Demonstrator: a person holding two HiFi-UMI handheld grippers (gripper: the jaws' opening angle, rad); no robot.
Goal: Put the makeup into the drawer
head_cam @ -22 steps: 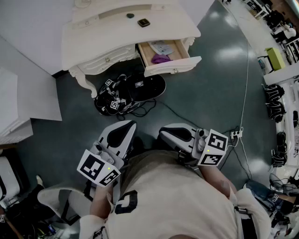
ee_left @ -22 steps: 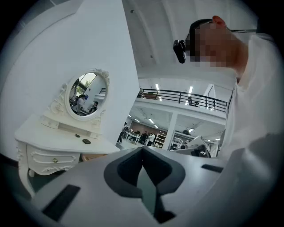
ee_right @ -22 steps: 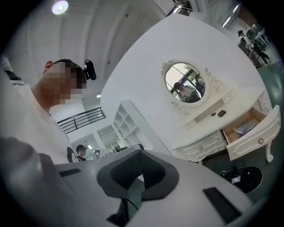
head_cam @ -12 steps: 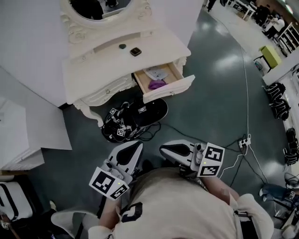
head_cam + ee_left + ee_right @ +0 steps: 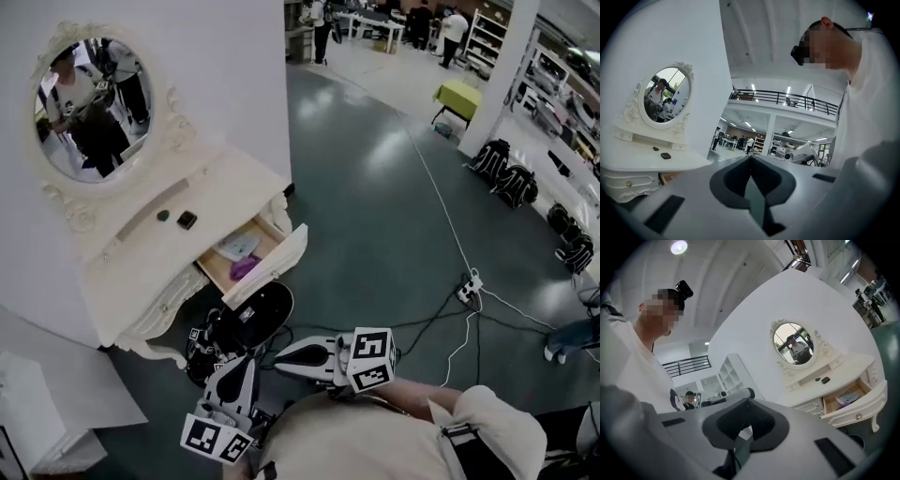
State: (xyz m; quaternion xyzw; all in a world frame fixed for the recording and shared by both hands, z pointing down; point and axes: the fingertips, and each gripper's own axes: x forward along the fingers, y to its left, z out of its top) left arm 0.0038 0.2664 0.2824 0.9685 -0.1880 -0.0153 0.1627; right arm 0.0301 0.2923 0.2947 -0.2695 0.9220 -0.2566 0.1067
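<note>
Both tools are tucked low against the person's body, well apart from the vanity (image 5: 155, 314), which stands at about ten o'clock in the head view. The left hand-held gripper (image 5: 242, 367) has its jaws together with nothing between them, and the right hand-held gripper (image 5: 284, 355) is likewise closed and empty. Held level and drawn in like this, they look carried rather than working, probably because the person stands too far off to reach anything. The drawer (image 5: 270, 270) hangs pulled out at the vanity's four o'clock corner, open so that things can drop straight in. A purple item (image 5: 244, 268) and a pale packet (image 5: 237, 247) already lie inside. On the worktop (image 5: 234, 183), below the oval mirror (image 5: 89, 108), a black compact (image 5: 187, 220) and a small round piece (image 5: 163, 216) sit just beside each other, at roughly ten o'clock from the drawer. Those two seem to be makeup not yet stowed, so an approach is needed first.
</note>
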